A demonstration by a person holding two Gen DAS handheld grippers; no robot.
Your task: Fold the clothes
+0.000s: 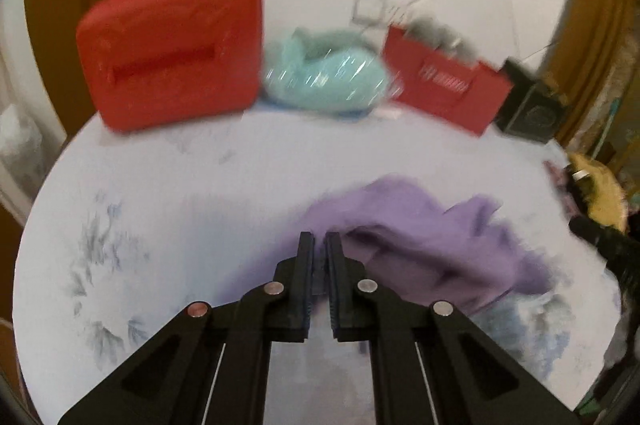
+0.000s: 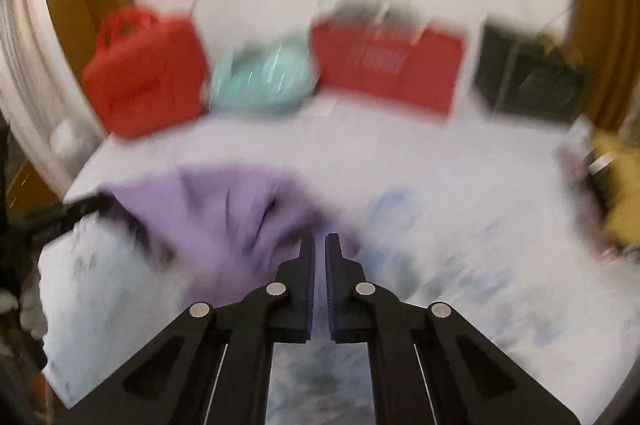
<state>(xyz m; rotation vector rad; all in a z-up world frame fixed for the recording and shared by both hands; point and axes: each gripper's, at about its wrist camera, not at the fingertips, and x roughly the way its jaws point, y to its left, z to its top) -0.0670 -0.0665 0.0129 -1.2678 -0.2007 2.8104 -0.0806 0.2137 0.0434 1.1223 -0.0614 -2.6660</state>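
A purple garment (image 1: 436, 245) lies crumpled on the white patterned table cover (image 1: 160, 209). My left gripper (image 1: 320, 245) is shut on the garment's left edge, the cloth pinched between the jaws. In the right wrist view the same purple garment (image 2: 216, 217) spreads to the left. My right gripper (image 2: 320, 245) is shut on its right edge. The left gripper's black body (image 2: 56, 221) shows at the garment's far left, and the right gripper's body (image 1: 604, 245) shows at the right edge of the left wrist view. Both views are motion-blurred.
Along the table's back stand a red case with a handle (image 1: 172, 49), a teal bundle in plastic (image 1: 328, 77), a red paper bag (image 1: 444, 81) and a black box (image 1: 528, 105). A yellow object (image 1: 600, 193) lies at the right edge.
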